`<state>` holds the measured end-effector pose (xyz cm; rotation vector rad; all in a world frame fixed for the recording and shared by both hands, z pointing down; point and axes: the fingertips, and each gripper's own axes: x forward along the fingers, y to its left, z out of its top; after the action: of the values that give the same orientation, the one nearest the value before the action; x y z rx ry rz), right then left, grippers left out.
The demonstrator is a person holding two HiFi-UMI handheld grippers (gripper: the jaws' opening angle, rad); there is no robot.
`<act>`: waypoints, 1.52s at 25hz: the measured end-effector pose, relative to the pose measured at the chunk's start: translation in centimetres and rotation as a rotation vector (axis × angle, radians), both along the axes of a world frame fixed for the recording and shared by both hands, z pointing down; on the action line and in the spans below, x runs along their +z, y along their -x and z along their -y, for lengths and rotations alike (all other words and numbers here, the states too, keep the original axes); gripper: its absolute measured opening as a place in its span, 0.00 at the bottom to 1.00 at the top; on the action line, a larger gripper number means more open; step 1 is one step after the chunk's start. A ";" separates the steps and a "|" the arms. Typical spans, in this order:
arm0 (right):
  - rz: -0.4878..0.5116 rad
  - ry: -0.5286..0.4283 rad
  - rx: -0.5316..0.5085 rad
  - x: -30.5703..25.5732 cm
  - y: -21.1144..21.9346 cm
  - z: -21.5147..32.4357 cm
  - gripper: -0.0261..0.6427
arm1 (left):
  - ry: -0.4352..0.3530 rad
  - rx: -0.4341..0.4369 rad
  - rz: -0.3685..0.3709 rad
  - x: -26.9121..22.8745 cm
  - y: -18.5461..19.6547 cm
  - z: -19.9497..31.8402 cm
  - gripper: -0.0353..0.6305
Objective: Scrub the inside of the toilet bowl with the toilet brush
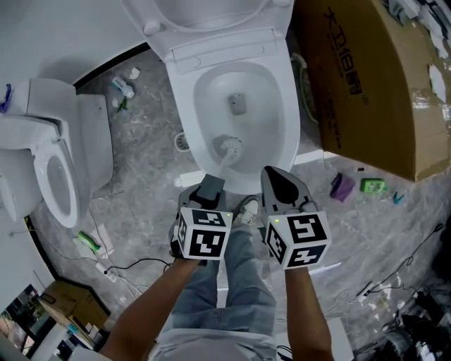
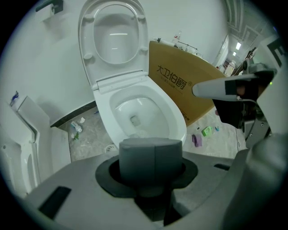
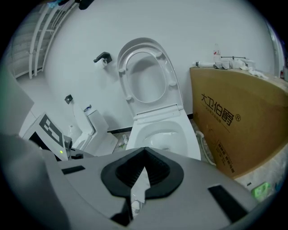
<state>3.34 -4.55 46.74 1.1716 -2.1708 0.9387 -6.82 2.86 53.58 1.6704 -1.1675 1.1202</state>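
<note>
Grippers side by side just above your knees: your left gripper (image 1: 209, 187) is clamped on the dark grey handle (image 2: 151, 158) of the toilet brush (image 1: 227, 149). The left gripper view shows that handle filling the space between the jaws. Your right gripper (image 1: 280, 185) carries nothing, and its jaws are pressed together at the tips, pointing at the near rim. Just beyond the left gripper, the brush's white bristle head lies inside the toilet bowl (image 1: 266, 106), against the near inner wall and short of the drain opening. Behind the bowl, the seat and lid (image 1: 211, 14) stand raised against the wall. A cardboard box (image 1: 366, 84) stands to the right of the bowl, and a second toilet (image 1: 49, 162) stands well apart to the left.
</note>
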 end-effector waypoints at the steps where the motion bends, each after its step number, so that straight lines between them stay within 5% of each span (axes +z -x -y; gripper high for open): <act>1: -0.001 0.000 0.002 0.0 -0.1 -0.1 0.04 | 0.002 0.010 -0.009 0.0 -0.5 -0.2 0.29; 21: 0.001 -0.002 0.034 0.2 -1.9 -1.0 0.04 | -0.065 0.137 -0.095 -0.7 -7.4 2.2 0.29; 38: 0.038 -0.005 0.072 3.3 -1.7 -0.2 0.04 | -0.107 0.107 -0.074 2.8 -6.0 6.1 0.29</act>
<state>5.06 -4.35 50.01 1.2513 -2.1750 0.9934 -0.82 -3.19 56.34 1.8601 -1.1190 1.0672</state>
